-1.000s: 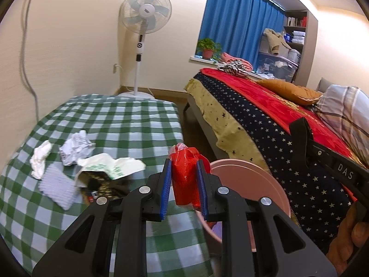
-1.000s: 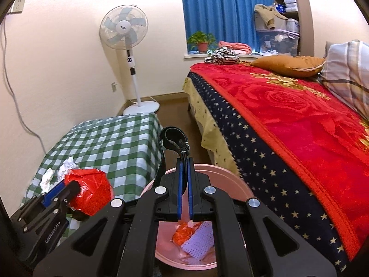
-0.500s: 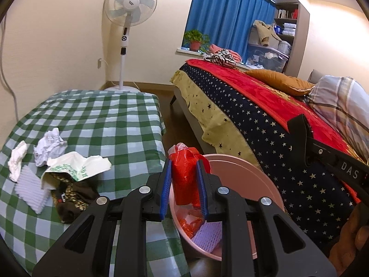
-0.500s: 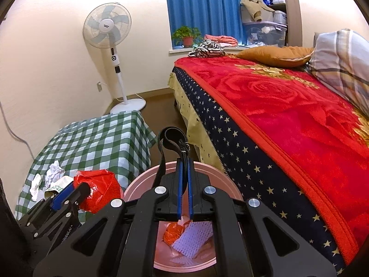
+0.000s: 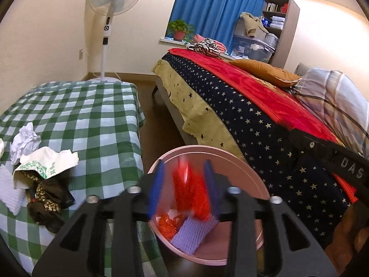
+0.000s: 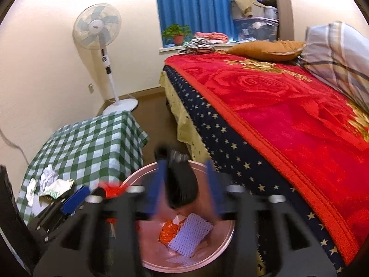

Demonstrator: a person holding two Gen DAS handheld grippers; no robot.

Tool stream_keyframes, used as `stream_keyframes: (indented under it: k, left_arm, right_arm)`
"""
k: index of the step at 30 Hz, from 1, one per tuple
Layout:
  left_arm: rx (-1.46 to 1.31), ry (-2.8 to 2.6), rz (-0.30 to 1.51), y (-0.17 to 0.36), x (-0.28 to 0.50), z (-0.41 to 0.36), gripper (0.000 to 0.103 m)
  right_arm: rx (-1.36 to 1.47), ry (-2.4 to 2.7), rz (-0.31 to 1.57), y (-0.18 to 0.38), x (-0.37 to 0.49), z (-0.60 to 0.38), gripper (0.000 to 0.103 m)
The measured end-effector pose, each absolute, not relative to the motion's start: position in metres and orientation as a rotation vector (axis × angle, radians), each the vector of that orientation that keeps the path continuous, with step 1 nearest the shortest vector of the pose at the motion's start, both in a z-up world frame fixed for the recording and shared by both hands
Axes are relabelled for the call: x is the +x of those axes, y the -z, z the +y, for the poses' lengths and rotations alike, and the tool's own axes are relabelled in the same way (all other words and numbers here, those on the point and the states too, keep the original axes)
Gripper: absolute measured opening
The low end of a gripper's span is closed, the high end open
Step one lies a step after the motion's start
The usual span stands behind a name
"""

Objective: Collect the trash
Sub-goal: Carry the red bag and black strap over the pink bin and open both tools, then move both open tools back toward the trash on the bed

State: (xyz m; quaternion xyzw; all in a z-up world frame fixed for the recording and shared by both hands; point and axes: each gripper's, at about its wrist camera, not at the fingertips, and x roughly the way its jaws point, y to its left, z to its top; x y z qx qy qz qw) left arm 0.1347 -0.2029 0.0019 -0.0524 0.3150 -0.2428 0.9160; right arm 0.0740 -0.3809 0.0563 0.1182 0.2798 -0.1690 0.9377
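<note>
A pink bin (image 5: pixel 249 175) stands on the floor between the checked table and the bed; it holds an orange wrapper (image 5: pixel 169 224) and a purple foam net (image 5: pixel 193 233). My left gripper (image 5: pixel 184 184) is open above the bin, and a red plastic bag (image 5: pixel 189 191) is blurred between its parted fingers, dropping. My right gripper (image 6: pixel 186 184) is open above the bin (image 6: pixel 221 242), with a black strap (image 6: pixel 182 184) blurred between its fingers, falling. The left gripper's blue finger (image 6: pixel 76 198) shows at the lower left of the right wrist view.
On the green checked table (image 5: pixel 92 115) lie crumpled white paper (image 5: pixel 24 138), a white printed wrapper (image 5: pixel 48 164), a dark patterned wrapper (image 5: pixel 46 196) and white foam (image 5: pixel 7 191). A bed (image 5: pixel 253 106) with a red blanket stands to the right. A fan (image 5: pixel 110 11) stands at the back.
Both grippers moved over the bin and opened. The red bag and the black strap have slipped from the fingers and are blurred in motion, falling.
</note>
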Motion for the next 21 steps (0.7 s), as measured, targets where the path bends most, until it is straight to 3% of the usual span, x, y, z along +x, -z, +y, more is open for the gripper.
stream_keyframes:
  k: [21]
  left_arm:
    - [-0.107,0.394,0.578,-0.030,0.103,-0.131,0.037]
  right_arm:
    - [0.214,0.220,0.507,-0.071,0.055,-0.343,0.048]
